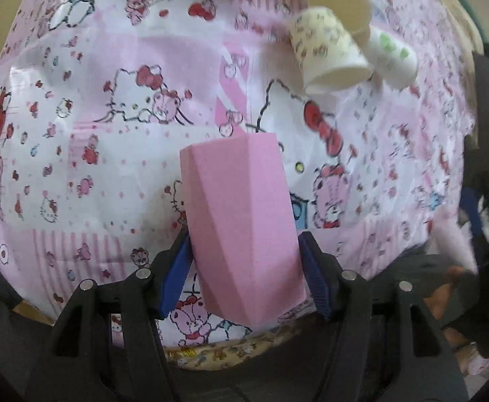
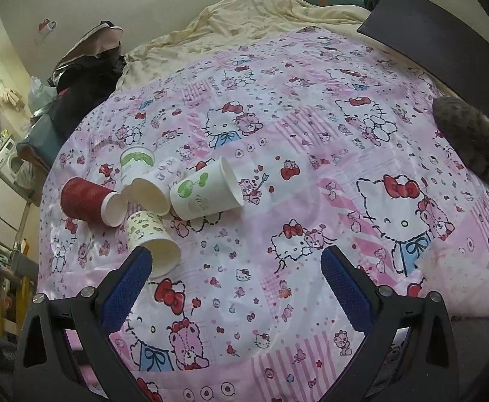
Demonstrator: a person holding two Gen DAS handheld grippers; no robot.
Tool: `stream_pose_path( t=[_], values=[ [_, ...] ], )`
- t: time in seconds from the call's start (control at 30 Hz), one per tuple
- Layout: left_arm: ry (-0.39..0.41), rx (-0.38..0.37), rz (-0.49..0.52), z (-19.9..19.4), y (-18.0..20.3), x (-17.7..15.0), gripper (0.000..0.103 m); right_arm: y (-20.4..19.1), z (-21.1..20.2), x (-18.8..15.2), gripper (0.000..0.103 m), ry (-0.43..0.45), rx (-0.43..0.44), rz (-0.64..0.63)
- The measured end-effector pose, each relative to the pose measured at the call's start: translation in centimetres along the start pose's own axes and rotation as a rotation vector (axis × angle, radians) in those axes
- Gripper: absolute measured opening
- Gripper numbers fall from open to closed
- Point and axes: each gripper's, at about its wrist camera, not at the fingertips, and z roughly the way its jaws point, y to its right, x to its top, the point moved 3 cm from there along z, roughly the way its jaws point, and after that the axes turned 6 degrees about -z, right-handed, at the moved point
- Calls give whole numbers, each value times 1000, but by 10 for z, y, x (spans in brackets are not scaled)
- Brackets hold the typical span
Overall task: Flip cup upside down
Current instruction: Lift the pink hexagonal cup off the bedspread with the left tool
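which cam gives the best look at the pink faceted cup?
Left wrist. The pink faceted cup fills the centre of that view, gripped between the left tongs, its angled facets plain. The right wrist view does not show it: only the open right tongs above the paper cups lying on the patterned cloth.

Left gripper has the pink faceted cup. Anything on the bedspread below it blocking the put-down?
Nothing visible. The pink faceted cup sits between the left gripper's blue pads over bare Hello Kitty bedspread; the paper cups lie clustered farther away.
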Motion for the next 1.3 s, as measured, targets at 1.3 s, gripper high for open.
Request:
stream_pose_path(
  t=[1.3],
  values=[
    [24,-16,130,-22,-4,18,86,-5,3,-3,103,-16,15,-19]
  ],
)
